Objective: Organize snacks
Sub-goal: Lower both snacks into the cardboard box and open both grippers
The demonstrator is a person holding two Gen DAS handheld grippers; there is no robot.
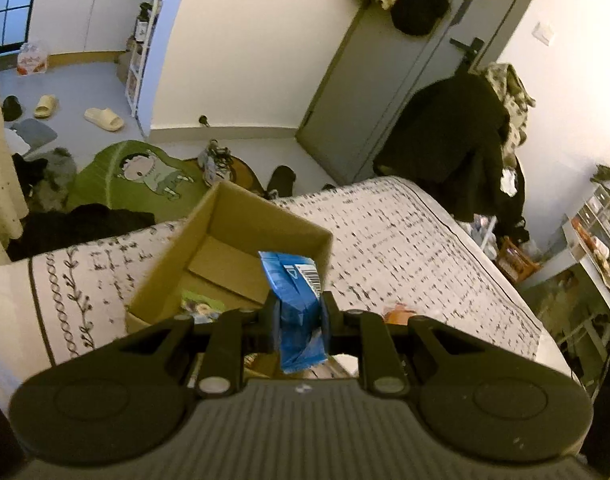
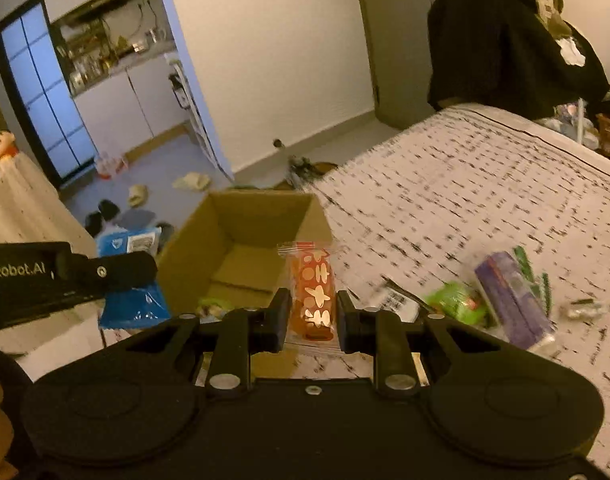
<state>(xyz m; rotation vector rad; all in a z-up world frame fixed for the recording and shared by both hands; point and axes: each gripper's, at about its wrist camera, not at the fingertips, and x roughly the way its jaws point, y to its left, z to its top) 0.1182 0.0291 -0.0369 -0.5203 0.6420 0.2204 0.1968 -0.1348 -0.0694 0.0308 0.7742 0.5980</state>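
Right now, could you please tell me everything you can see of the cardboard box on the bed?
The cardboard box is plain brown corrugated card, open at the top with upright walls and its bottom flaps folded flat inside. It sits on the patterned bedspread near the bed's edge. It is mostly empty: one greenish packet lies on its floor at the near corner. The left gripper holds a blue packet in front of it; neither gripper touches the box.

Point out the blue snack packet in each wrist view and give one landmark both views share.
Left wrist view: the blue snack packet sits at centre, clamped in the left gripper.
Right wrist view: same packet at the left edge, partly hidden by the left gripper.
Shared landmark: the open cardboard box on the bed.
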